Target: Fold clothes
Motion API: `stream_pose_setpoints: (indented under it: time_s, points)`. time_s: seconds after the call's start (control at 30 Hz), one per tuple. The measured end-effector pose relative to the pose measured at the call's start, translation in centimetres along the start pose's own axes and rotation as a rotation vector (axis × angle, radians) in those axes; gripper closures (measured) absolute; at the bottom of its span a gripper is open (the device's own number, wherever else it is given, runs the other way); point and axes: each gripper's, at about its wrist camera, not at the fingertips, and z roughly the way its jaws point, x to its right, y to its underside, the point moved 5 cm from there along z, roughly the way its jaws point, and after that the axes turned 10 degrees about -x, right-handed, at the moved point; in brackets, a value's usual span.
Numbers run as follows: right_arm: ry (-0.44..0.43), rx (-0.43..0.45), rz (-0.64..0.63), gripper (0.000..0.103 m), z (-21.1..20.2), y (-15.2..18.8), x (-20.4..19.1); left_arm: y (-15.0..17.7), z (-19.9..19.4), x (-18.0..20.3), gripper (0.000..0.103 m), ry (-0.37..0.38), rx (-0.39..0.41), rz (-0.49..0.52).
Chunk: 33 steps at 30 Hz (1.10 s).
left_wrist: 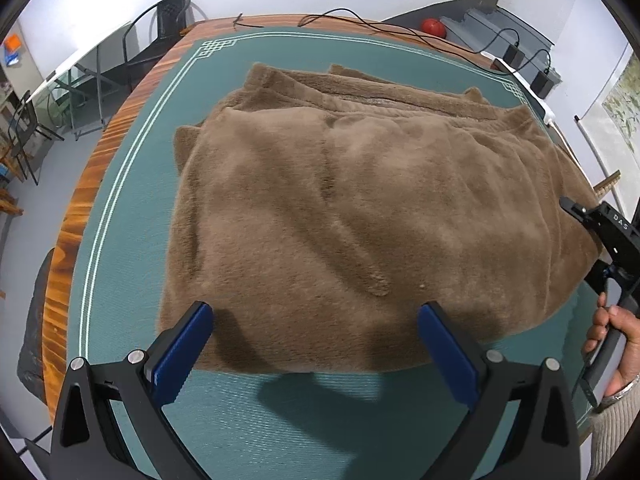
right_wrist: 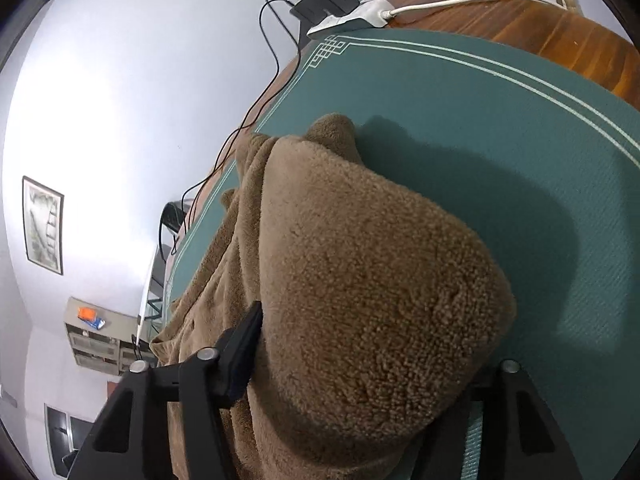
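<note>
Left wrist view: the left claw [left_wrist: 316, 344] is hanging wide open over the near hem of the brown fleece garment [left_wrist: 352, 208], gripping nothing. The garment is lying in several stacked layers on the green mat [left_wrist: 132, 184] that is covering the wooden desk [left_wrist: 76, 216]. At the right edge, a hand [left_wrist: 612, 344] is holding the handle of the right claw [left_wrist: 576, 210], which is reaching in against the garment's right side; its tips are cut off here.

Right wrist view: the right claw [right_wrist: 360, 360] is closing on a thick bunch of the garment [right_wrist: 360, 280], and the raised fold is casting a shadow on the mat [right_wrist: 500, 120]. Only one finger [right_wrist: 244, 344] is showing; the other is hidden behind the pile.

Handling judgement: the fabric is looking soft, bulky and limp, so it will likely sag and drag rather than hold a crease. A grip at a corner or along a hem, through all layers, should be giving the most control.

Hard to make out: sleeves, collar and garment type are not showing. The layers fit either a nearly finished fold or a halfway one.
</note>
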Motion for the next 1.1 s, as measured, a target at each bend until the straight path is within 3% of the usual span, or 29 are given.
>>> stream_pose_setpoints:
  time_s: [0.17, 0.33, 0.5, 0.67, 0.87, 1.0, 1.1]
  points:
    - [0.001, 0.022, -0.101, 0.064, -1.3, -0.2, -4.4, 0.1, -0.1, -1.9, 0.001, 0.000, 0.006, -0.041]
    - [-0.019, 0.067, -0.271, 0.065, -3.1, 0.7, -11.7, 0.8, -0.8, -5.0, 0.001, -0.010, 0.019, -0.112]
    - [-0.080, 0.074, -0.458, 0.065, -1.8, 4.3, -20.8, 1.6, -1.5, -8.2, 0.001, -0.022, 0.034, -0.186]
    - [-0.114, 0.015, -0.648, 0.065, -1.0, 9.4, -26.0, 2.5, -2.0, -11.7, 0.001, -0.037, 0.047, -0.273]
    - [-0.056, -0.109, -0.830, 0.065, 4.8, 17.2, -28.2, 4.3, -2.5, -16.4, 0.001, -0.056, 0.053, -0.399]
    - [0.048, -0.164, -1.000, 0.065, 9.3, 21.9, -28.4, 5.1, -2.5, -17.9, 0.001, -0.064, 0.049, -0.442]
    - [0.151, -0.153, -1.124, 0.059, 11.6, 24.2, -27.3, 5.5, -2.5, -18.4, 0.001, -0.067, 0.046, -0.450]
